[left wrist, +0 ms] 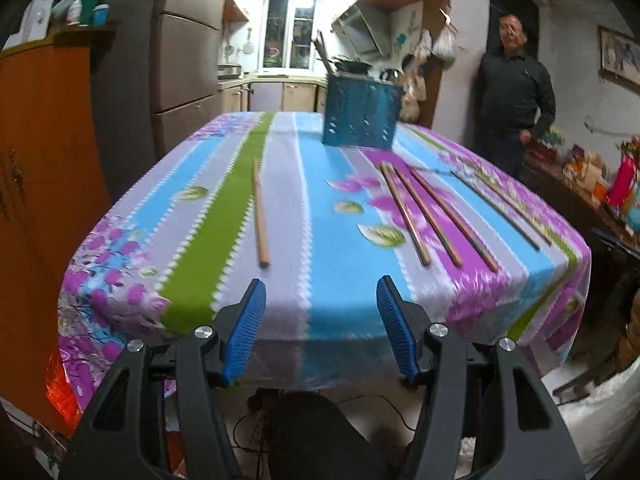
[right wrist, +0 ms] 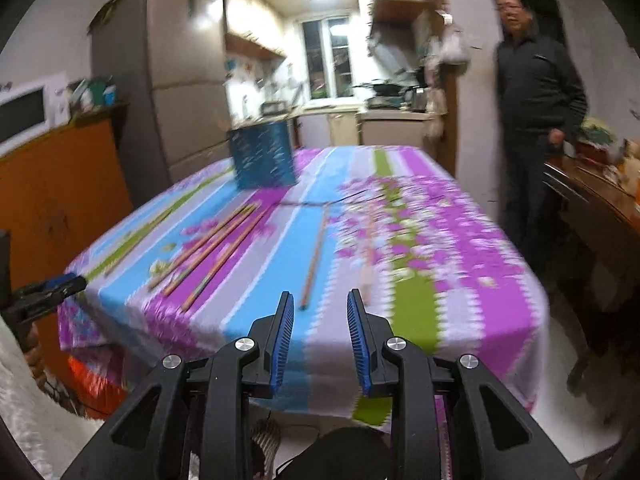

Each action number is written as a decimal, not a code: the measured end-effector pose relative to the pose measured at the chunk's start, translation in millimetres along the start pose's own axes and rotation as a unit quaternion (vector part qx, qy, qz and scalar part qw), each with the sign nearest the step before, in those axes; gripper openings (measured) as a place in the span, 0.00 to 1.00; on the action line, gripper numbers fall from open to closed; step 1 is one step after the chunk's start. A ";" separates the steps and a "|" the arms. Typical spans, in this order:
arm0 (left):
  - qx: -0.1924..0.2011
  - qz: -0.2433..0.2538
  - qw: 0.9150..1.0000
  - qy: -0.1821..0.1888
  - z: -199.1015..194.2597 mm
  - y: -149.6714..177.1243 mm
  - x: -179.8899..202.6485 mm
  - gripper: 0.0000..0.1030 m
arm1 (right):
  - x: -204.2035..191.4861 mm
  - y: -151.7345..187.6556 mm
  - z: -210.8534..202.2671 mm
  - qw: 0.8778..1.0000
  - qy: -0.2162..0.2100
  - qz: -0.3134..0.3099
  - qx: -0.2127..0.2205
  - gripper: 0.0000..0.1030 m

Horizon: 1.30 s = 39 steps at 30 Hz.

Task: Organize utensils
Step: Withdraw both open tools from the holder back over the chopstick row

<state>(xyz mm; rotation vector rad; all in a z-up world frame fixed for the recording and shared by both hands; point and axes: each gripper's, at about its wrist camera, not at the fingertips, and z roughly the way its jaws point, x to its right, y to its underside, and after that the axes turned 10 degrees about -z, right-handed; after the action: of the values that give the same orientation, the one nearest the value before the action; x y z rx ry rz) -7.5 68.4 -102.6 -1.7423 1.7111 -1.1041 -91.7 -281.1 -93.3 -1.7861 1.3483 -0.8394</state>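
A: Left gripper [left wrist: 320, 300] first. Jaws stand wide, nothing between them, hovering at the near edge of the tabletop [left wrist: 288, 208]. One lone chopstick [left wrist: 259, 216] lies ahead and a little left of the left jaw. A set of chopsticks [left wrist: 424, 216] lies ahead and right of the right jaw, fanned. The blue holder [left wrist: 362, 114] stands upright far ahead, near the back edge.

B: Right gripper [right wrist: 320, 312]?

A: Jaws narrow but apart, empty. A single chopstick [right wrist: 314, 260] ends just ahead of the gap between them.

B: Handling?

A: I'd judge them light, stiff, thin, and lying flat on smooth cloth, so likely to roll or skid. Best taken near the middle, jaws across the shaft.

B: Room?

A: Open cloth all around the sticks. The near edge sits right under both grippers, so a nudged stick could slide off. A bystander [right wrist: 536, 92] stands beyond the far right corner, well apart.
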 end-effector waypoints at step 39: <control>0.025 0.175 0.980 0.093 18.2 8.7 83.1 0.53 | -109.2 -5.4 83.7 0.999 0.015 -0.037 -0.008 0.25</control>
<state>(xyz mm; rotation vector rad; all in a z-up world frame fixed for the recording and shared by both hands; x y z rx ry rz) -6.2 -17.0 -101.3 -1.2730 1.9881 -1.1619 -44.5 -160.2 -139.6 -1.8527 1.3169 -0.9011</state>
